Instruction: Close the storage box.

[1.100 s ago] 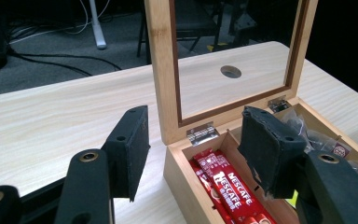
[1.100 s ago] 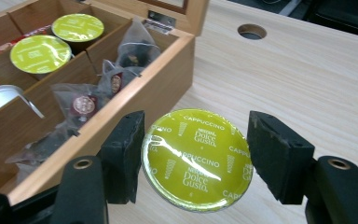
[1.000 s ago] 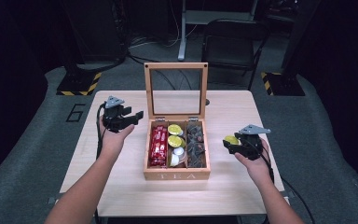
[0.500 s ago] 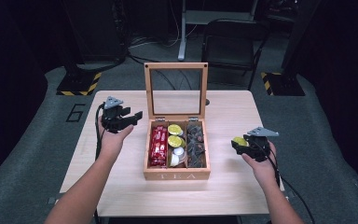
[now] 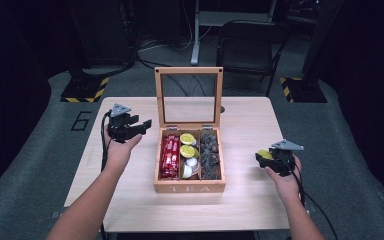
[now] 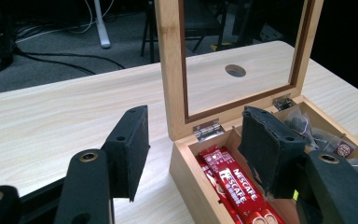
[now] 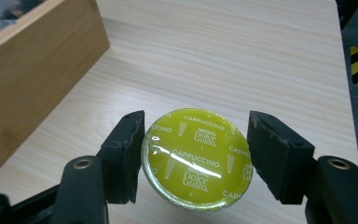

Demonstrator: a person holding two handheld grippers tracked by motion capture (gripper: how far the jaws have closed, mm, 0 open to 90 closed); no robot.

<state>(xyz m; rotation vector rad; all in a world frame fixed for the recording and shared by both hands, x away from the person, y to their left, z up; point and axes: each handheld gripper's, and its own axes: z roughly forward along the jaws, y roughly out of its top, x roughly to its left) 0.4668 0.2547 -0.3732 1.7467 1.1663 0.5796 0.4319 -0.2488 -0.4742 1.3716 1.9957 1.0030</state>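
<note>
— Green foil-topped round coffee capsule (image 7: 197, 161) sits between our right gripper (image 5: 271, 161) pads, clamped, low over the pale wooden table (image 5: 250, 120), right of the open wooden tea box (image 5: 190, 188); we judge it's being carried out for setting down.

— Next we lower and release it; our left gripper (image 5: 139, 127) hangs open, empty; inside the box we count two more green capsules (image 5: 187, 145), one white.
</note>
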